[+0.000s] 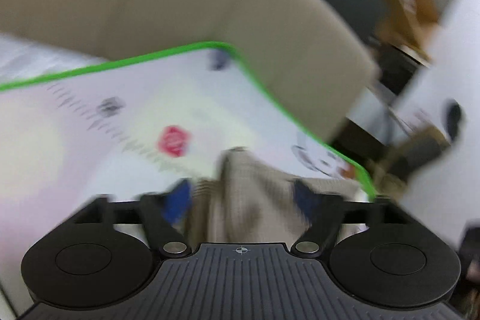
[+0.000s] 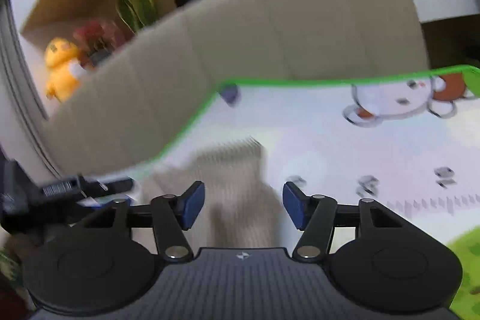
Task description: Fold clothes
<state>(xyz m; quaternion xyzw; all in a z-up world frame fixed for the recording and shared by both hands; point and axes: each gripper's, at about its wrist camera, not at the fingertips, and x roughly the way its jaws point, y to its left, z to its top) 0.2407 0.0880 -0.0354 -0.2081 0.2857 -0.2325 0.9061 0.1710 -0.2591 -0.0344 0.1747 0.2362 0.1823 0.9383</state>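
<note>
A beige ribbed knit garment (image 1: 249,194) lies bunched on the pastel cartoon-printed play mat with a green border (image 1: 150,62), just ahead of both tools. The left gripper (image 1: 243,200) stands wide, cloth between its blue pads (image 1: 177,203) but seemingly unpinched. The right gripper (image 2: 243,204) is half open over a ribbed fold, gripping nothing. This looks like regrasping between folds; next, each tool needs an edge to pinch.
</note>
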